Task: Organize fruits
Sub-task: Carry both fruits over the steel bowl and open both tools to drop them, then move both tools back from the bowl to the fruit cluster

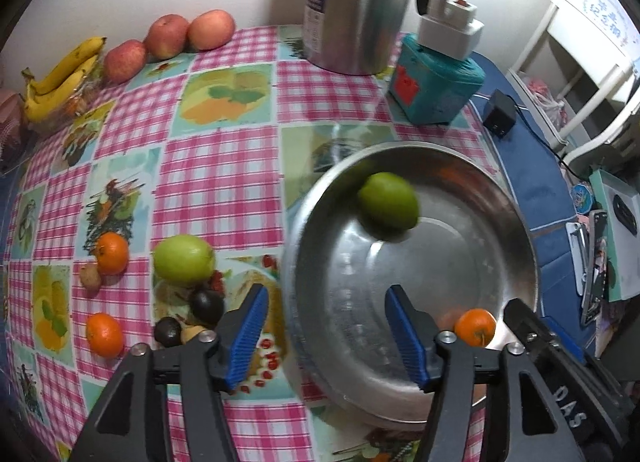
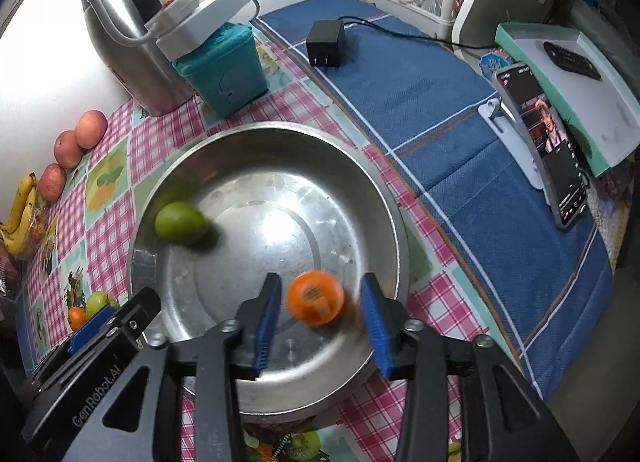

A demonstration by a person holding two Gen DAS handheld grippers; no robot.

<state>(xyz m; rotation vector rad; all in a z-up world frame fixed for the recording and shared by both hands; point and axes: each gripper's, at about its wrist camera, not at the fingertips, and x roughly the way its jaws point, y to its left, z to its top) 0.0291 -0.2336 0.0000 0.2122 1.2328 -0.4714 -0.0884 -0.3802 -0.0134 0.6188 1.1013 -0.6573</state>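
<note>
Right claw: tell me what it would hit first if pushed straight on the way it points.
Most likely the orange, loose and blurred between the open right claw fingers with gaps on both sides. Past it lies the metal bowl floor; depth is uncertain.

"GenRobot.AI" on the left hand-held gripper [image 2: 90, 336] body.

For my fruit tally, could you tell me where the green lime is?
The green lime lies inside the steel bowl, against its left wall in the right wrist view, well apart from the orange.
</note>
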